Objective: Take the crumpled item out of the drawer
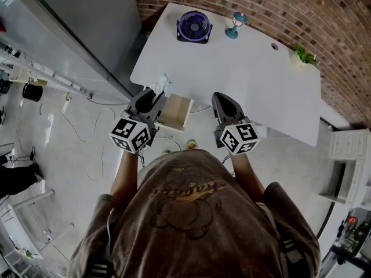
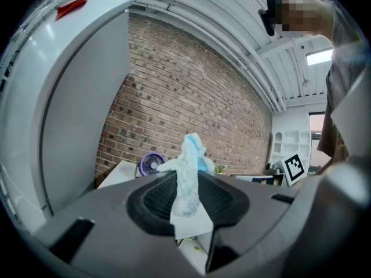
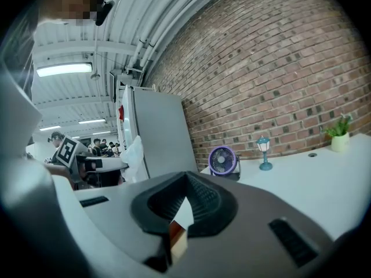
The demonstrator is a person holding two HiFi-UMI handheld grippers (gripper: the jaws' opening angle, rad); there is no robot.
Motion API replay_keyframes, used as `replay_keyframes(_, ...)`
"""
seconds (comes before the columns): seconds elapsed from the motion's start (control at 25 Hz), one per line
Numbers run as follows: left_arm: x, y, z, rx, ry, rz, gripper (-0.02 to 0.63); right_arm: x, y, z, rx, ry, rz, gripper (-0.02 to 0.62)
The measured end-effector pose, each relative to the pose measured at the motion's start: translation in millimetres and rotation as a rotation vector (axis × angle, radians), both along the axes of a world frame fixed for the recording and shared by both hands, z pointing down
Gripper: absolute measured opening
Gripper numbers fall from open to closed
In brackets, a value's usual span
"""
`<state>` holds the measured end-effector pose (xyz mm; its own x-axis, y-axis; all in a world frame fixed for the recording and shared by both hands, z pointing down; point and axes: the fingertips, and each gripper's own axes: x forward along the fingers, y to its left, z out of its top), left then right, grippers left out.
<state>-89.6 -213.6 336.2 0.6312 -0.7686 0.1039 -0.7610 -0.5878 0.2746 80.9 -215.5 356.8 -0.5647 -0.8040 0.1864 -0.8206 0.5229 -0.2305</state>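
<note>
Your left tool (image 2: 186, 200) is clamped on the crumpled item (image 2: 190, 152), at ten o'clock of the open drawer (image 1: 175, 112). Grip firmly and carry it over the worktop (image 1: 243, 80). Your right tool (image 3: 184, 206) is together, empty.

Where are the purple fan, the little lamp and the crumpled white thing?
purple fan (image 1: 194, 25), head view, centre of its grille.
little lamp (image 1: 239, 18), head view, its shade.
crumpled white thing (image 2: 188, 181), left gripper view, its middle.
</note>
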Motion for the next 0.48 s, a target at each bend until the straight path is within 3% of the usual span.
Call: replay_keyframes(0.48,1.2,0.7,3.8,-0.017,0.004,0.003,0.110,-0.4,2.8,2.5,-0.004,0.002,-0.003,-0.007)
